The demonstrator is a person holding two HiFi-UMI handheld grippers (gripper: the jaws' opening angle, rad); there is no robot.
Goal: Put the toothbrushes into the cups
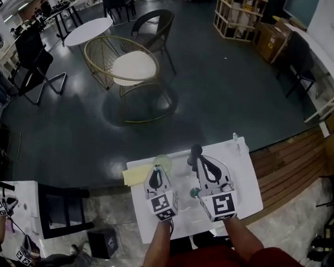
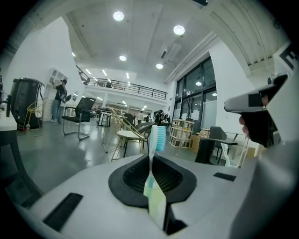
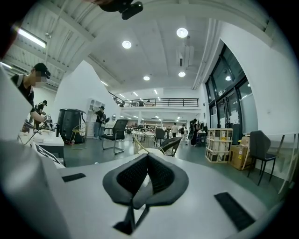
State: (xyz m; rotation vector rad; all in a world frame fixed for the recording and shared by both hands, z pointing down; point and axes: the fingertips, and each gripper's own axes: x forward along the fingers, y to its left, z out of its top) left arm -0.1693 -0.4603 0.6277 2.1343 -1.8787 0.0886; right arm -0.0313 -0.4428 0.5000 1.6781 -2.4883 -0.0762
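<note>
Tabletop (image 1: 244, 176), white, lies under both tongs, with what looks like a pale cup (image 1: 163, 160) just beyond the left gripper (image 1: 156, 170), whose jaws are pinched narrow on an upright toothbrush (image 2: 151, 173), bristles up and handle end below. The right gripper (image 1: 199, 159) beside it has its jaws closed together on nothing and steadies nothing. My worry is that the slim handle could pivot in so small a pinch, and an off-centre entry could catch the rim and tip the unsupported cup.
</note>
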